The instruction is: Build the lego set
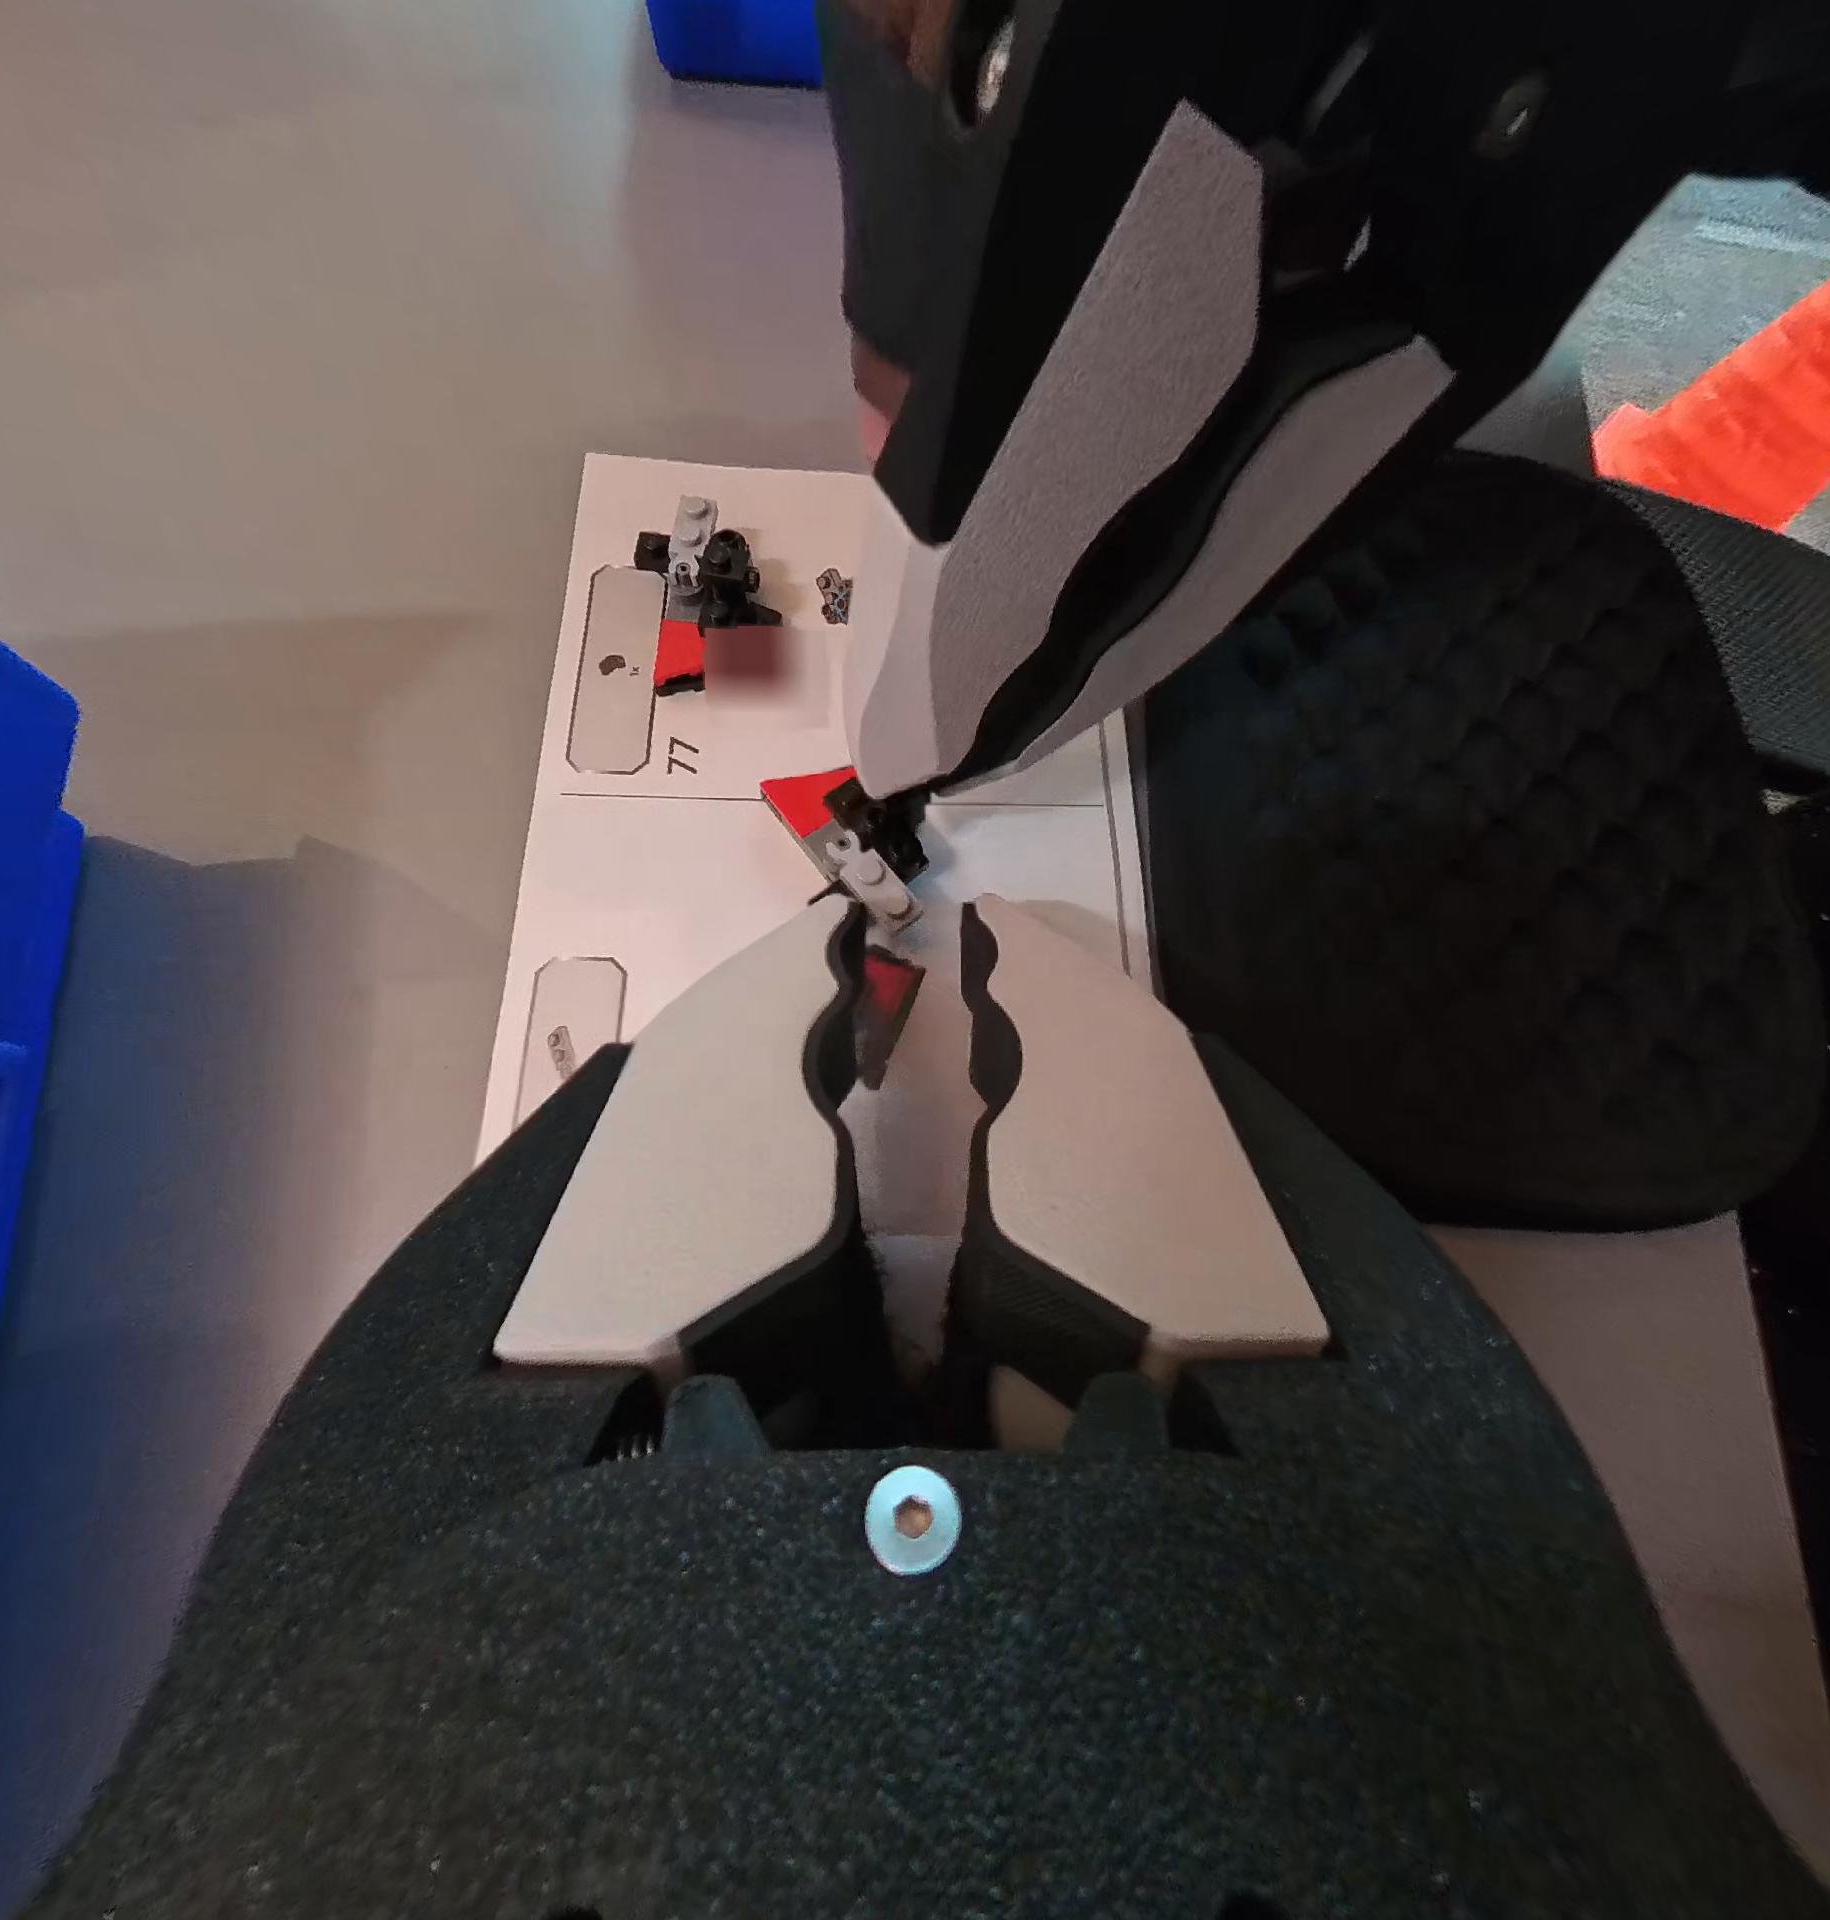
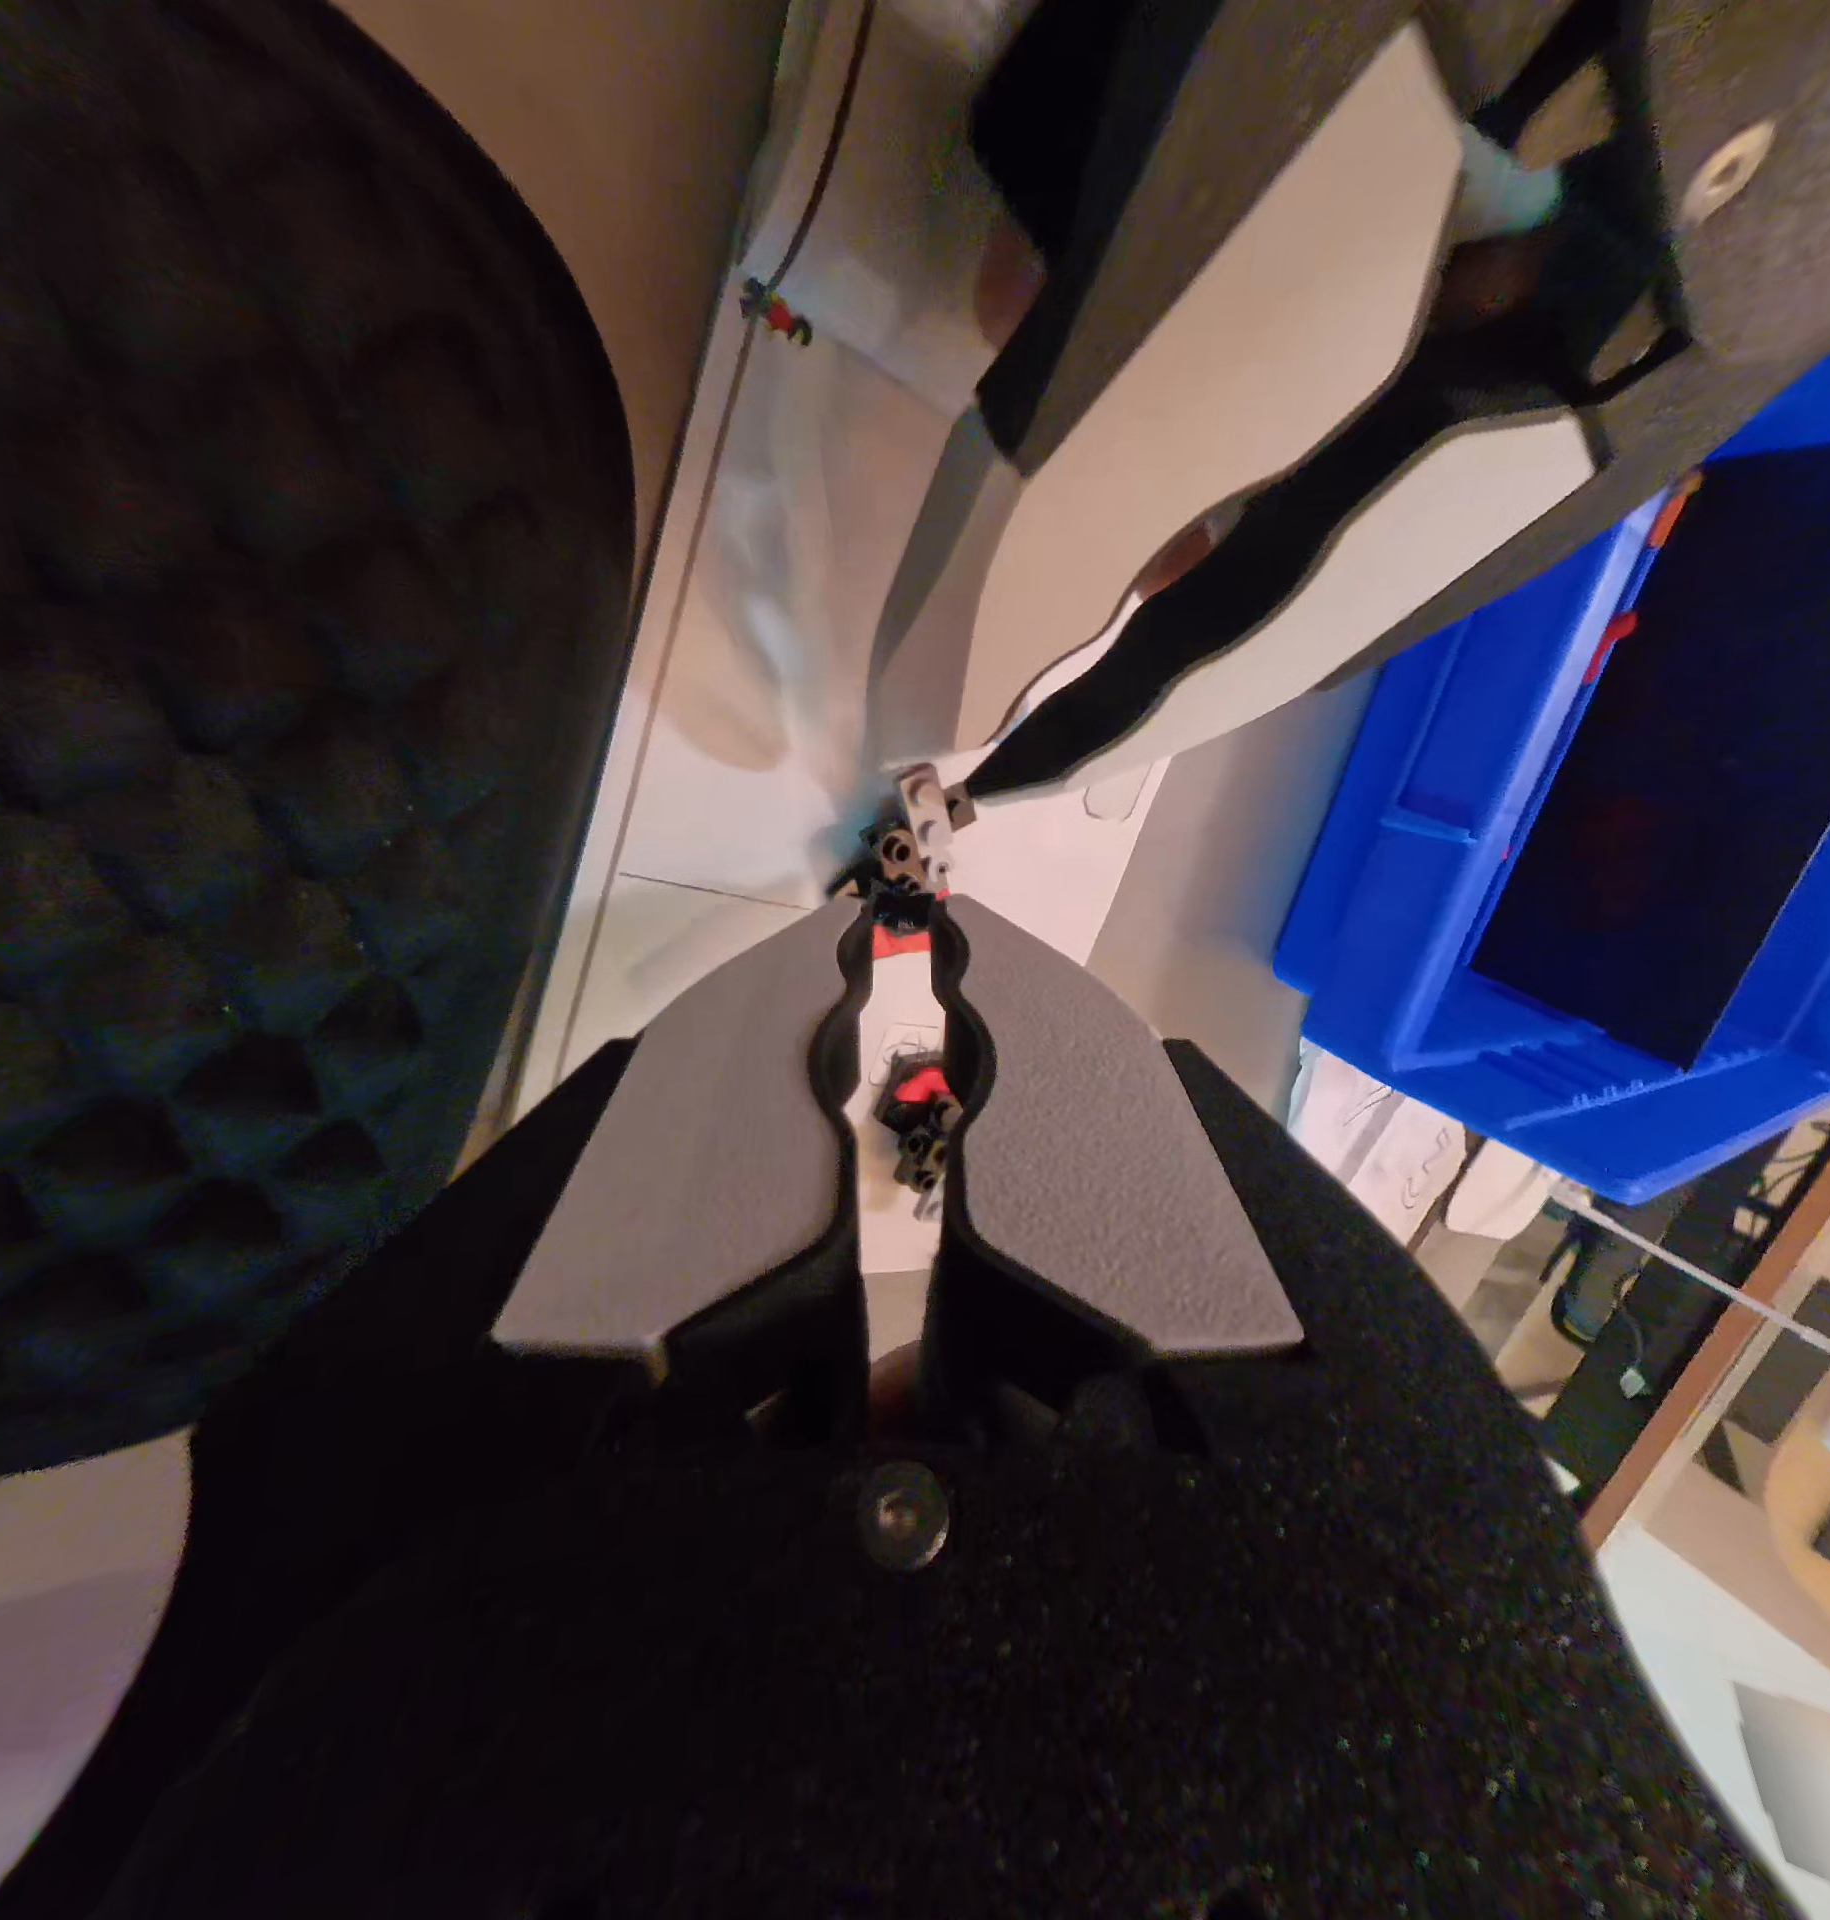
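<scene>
A small lego assembly (image 1: 823, 810) of a red wedge, black pieces and a light grey plate (image 1: 875, 883) hangs just above the white instruction page (image 1: 662, 862). My right gripper (image 1: 890, 792) comes down from the upper right and is shut on the assembly's black part. In the right wrist view, that gripper (image 2: 903, 914) pinches the black pieces (image 2: 895, 857) at its tips. My left gripper (image 1: 911, 914) is narrowly open, and the end of the grey plate sits between its tips against the left finger. It also shows in the right wrist view (image 2: 978, 784), at the grey plate (image 2: 923, 800).
The page carries printed pictures of the model (image 1: 703, 592). A black mesh chair seat (image 1: 1462, 831) lies close on the right, also in the right wrist view (image 2: 267, 727). Blue bins stand at the left (image 1: 7, 935), far back (image 1: 734, 42) and in the right wrist view (image 2: 1617, 883). An orange object (image 1: 1742, 405) lies beyond. My two grippers' fingertips are within a few centimetres of each other.
</scene>
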A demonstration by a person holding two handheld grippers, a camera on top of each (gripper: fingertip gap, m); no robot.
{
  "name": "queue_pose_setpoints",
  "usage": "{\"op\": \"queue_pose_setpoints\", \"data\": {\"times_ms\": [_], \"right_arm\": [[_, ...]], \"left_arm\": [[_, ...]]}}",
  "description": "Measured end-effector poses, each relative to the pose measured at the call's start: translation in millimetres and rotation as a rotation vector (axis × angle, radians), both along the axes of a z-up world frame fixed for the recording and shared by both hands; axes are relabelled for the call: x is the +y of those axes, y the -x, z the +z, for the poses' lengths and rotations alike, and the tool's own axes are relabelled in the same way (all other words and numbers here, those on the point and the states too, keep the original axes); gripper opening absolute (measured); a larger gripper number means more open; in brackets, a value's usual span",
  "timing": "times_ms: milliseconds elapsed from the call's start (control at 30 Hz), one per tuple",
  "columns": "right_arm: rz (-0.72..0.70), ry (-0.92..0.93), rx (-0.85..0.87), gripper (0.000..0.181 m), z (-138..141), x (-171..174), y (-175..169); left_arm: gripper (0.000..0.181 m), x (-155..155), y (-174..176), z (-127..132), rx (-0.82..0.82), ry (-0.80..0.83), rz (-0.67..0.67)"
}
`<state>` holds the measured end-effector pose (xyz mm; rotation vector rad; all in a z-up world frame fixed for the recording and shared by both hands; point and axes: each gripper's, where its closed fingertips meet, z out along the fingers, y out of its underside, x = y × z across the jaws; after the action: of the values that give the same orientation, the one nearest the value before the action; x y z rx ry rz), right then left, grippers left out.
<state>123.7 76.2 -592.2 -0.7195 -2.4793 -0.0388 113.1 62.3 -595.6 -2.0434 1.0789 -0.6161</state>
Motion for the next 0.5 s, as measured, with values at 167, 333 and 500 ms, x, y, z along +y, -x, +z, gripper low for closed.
{"op": "queue_pose_setpoints", "data": {"times_ms": [167,333,500], "right_arm": [[0.048,0.017,-0.029,0.01,2.7,2.1,-5.6],[0.069,0.043,-0.042,0.01,2.3,-1.3,-10.8],[0.051,0.068,-0.014,0.01,2.1,-4.4,-15.9]], "left_arm": [[0.035,-12.1,5.5,18.8,0.068,0.033,-0.114],[0.031,1.3,7.0,24.8,0.226,-0.124,-0.4],[0.001,27.3,2.0,12.5,0.223,-0.236,-0.582]]}}
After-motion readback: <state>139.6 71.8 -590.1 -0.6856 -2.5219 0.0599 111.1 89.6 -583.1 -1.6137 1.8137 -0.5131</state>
